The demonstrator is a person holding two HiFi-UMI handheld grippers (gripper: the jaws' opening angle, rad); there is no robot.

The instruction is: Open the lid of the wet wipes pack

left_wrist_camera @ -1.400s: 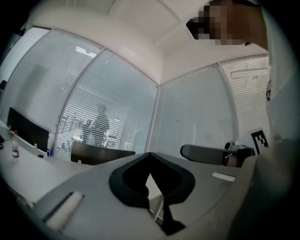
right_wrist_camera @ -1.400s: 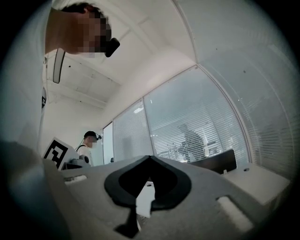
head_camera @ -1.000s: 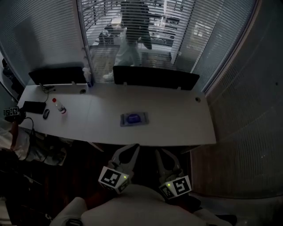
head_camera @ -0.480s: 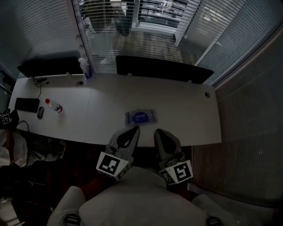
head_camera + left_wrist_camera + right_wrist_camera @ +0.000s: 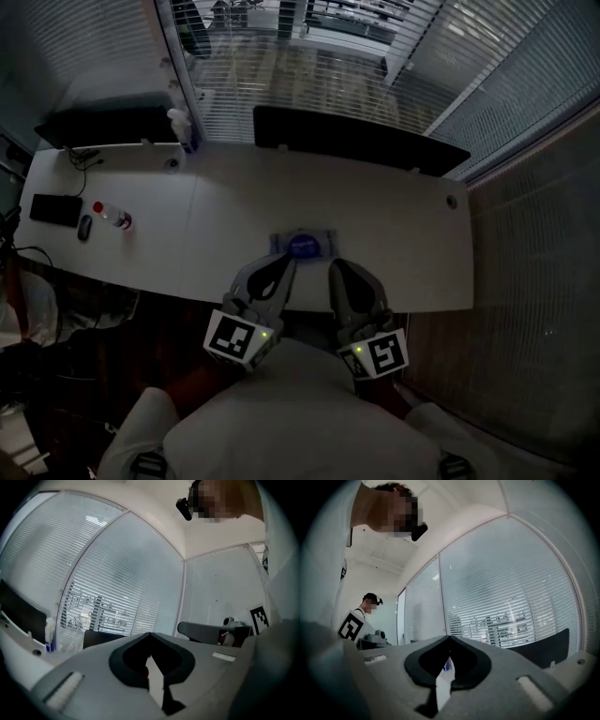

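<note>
The wet wipes pack (image 5: 302,245), grey-blue with a darker blue oval lid, lies flat near the front edge of the white table (image 5: 394,234). My left gripper (image 5: 282,265) sits just short of the pack's near left corner, jaws together and holding nothing. The right gripper (image 5: 337,270) is at the pack's near right corner, also shut and empty. Both point level over the table edge toward the pack. In the left gripper view the left gripper (image 5: 150,634) shows closed jaws, and in the right gripper view the right gripper (image 5: 450,637) does too. The jaws hide the pack in both.
A red-capped bottle (image 5: 114,217), a mouse (image 5: 84,228) and a black flat device (image 5: 52,208) lie at the table's left end. A spray bottle (image 5: 182,126) stands at the back left. Black panels (image 5: 361,141) line the far edge. Another person (image 5: 368,608) stands off to the side.
Both grippers have moved forward from below the table edge up to the pack's near side. The head view has shifted closer over the table. The jaws stayed shut.
</note>
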